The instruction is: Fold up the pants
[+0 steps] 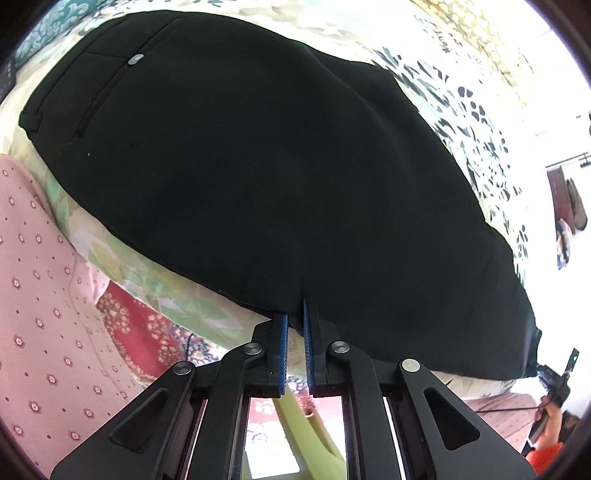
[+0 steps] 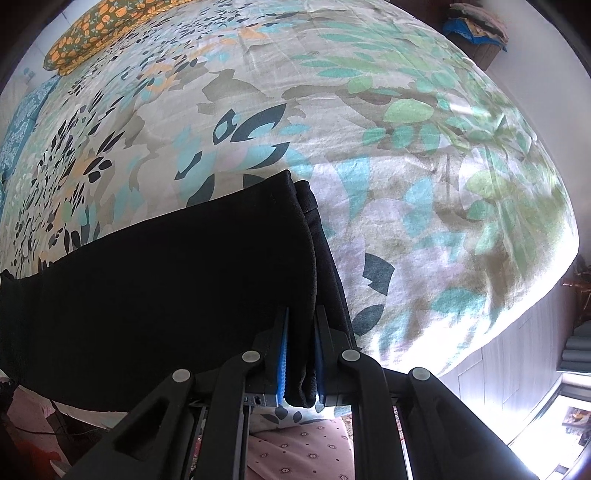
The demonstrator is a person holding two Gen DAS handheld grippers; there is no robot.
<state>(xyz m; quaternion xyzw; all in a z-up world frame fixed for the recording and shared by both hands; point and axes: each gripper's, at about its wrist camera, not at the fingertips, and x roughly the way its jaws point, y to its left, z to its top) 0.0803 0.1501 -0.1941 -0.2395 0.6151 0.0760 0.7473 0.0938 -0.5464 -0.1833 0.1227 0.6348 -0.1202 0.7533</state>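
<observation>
Black pants (image 1: 258, 166) lie flat across a floral bed sheet (image 1: 461, 110), with a back pocket and its grey button (image 1: 135, 60) at the upper left. In the left wrist view my left gripper (image 1: 293, 314) is shut on the near edge of the pants, its blue pads (image 1: 308, 343) pinching a thin lip of fabric. The right wrist view shows the leg end of the pants (image 2: 166, 277) with its stacked hems. My right gripper (image 2: 301, 325) is shut on that hem corner, and a thick fold of black cloth fills the gap between its pads.
The sheet (image 2: 369, 129) spreads wide beyond the hem, with an orange-flowered pillow (image 2: 92, 33) at the far left corner. The bed edge drops to a pale floor (image 2: 517, 350) on the right. Pink dotted cloth (image 1: 37, 277) and a red rug (image 1: 147, 332) lie below the bed's near side.
</observation>
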